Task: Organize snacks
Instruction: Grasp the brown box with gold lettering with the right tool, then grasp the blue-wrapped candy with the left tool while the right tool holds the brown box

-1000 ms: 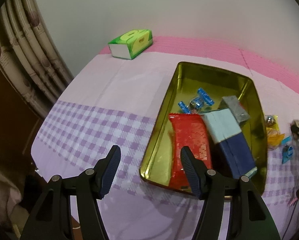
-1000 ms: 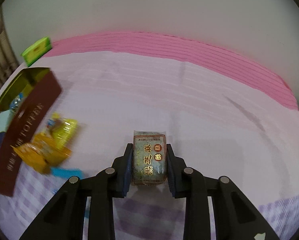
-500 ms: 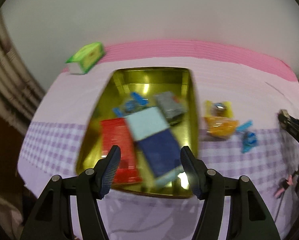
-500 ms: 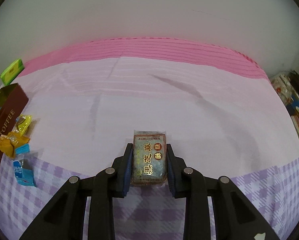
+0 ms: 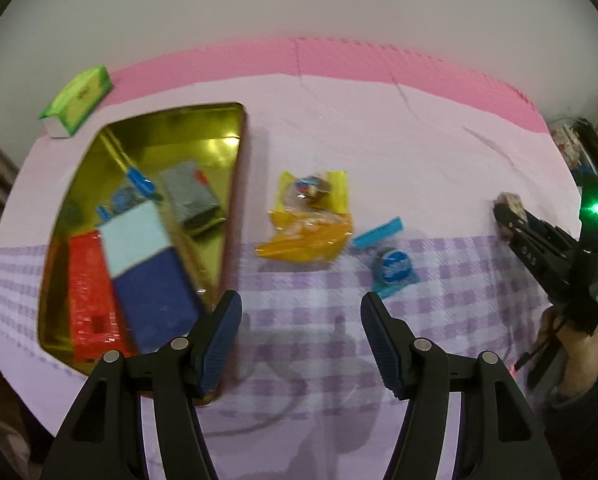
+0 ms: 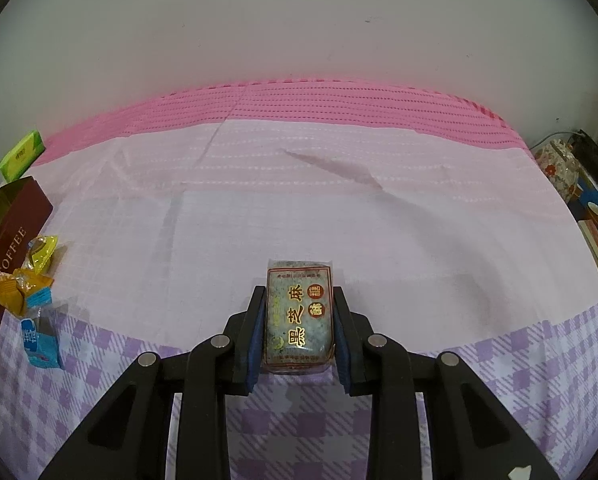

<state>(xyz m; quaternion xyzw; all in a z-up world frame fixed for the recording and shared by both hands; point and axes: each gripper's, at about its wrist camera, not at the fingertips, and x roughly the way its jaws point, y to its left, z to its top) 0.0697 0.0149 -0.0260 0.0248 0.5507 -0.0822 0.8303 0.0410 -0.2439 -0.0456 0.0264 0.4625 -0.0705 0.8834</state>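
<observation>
Snacks are lying partly inside the gold toffee tin (image 5: 235,120) on the left of the bench (image 5: 339,128), which is wearing a pink and purple-checked cloth. The tin is holding a red packet (image 5: 89,296), a pale-blue and navy box (image 5: 147,264), a grey packet (image 5: 189,192) and blue-wrapped candies (image 5: 141,180). Just right of the tin, yellow candy wrappers (image 5: 311,220) and blue candy wrappers (image 5: 393,268) are lying loose on the cloth. A green tissue pack (image 5: 77,100) is sitting behind the tin. The left hand-held gripper (image 5: 299,340) is hovering spread apart, holding nothing. The right hand-held gripper (image 6: 299,332) is pinching a black sesame cake packet (image 6: 299,316) lengthwise between its pads, well right of the tin.
</observation>
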